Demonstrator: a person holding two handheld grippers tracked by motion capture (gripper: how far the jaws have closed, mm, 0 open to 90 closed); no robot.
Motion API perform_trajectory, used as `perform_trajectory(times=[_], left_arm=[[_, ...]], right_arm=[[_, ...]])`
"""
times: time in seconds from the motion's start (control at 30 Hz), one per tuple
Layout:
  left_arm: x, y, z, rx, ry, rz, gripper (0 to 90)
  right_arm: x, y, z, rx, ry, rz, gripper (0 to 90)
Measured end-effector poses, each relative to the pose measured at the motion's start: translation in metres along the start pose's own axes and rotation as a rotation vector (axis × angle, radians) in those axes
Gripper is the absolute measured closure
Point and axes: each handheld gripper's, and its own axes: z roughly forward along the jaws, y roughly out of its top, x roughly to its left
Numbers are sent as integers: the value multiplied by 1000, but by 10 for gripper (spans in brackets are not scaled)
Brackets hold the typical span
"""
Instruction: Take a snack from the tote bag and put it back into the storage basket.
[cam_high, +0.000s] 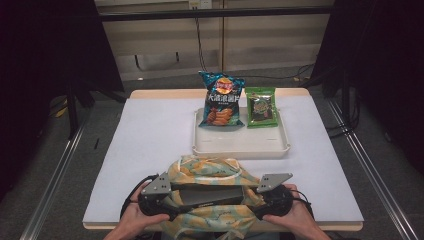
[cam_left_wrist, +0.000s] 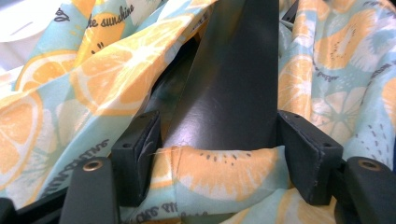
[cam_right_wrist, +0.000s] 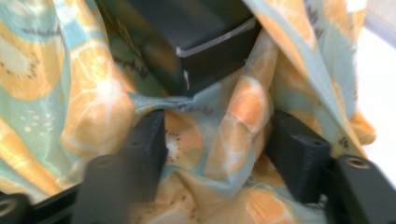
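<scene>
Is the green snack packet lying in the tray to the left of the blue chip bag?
No, the green snack packet stands at the right of the blue chip bag, both in the white tray.

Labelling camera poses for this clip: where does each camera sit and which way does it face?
High view: above the person's side, facing forward and down on the table; both hands, left gripper, right gripper, white tray.
Left gripper view: rides the left gripper, looks along its jaws into the fruit-print bag at a black box.
Right gripper view: rides the right gripper, jaws open astride bag cloth.
Shared: bag and box.
</scene>
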Motion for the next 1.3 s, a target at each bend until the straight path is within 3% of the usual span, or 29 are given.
perform_trajectory(times=[0.17, 0.33, 0.47, 0.53, 0.63, 0.77, 0.83, 1.1, 1.3], left_arm=[[-1, 0, 0, 1, 0, 4, 339], [-2, 0, 1, -6, -13, 4, 345], [-2, 1, 1, 0, -11, 11, 348], [-2, 1, 1, 1, -11, 10, 348], [-2, 1, 1, 8, -6, 19, 349], [-2, 1, 0, 8, -7, 16, 348], [-2, 1, 0, 8, -8, 16, 348], [-2, 0, 1, 1, -16, 15, 347], [-1, 1, 1, -5, -23, 6, 339]], right_arm=[[-5, 6, -14, -106, 6, 23, 255], [0, 16, -27, -199, 14, 1, 251], [2, 26, -34, -262, 35, -25, 320], [3, 31, -34, -269, 60, -42, 411], [5, 43, -27, -260, 104, -73, 515], [6, 53, -11, -203, 139, -106, 534], [1, 58, 0, -173, 173, -111, 484], [-3, 57, 22, -131, 194, -149, 308], [-2, 55, 30, -101, 219, -188, 276]])
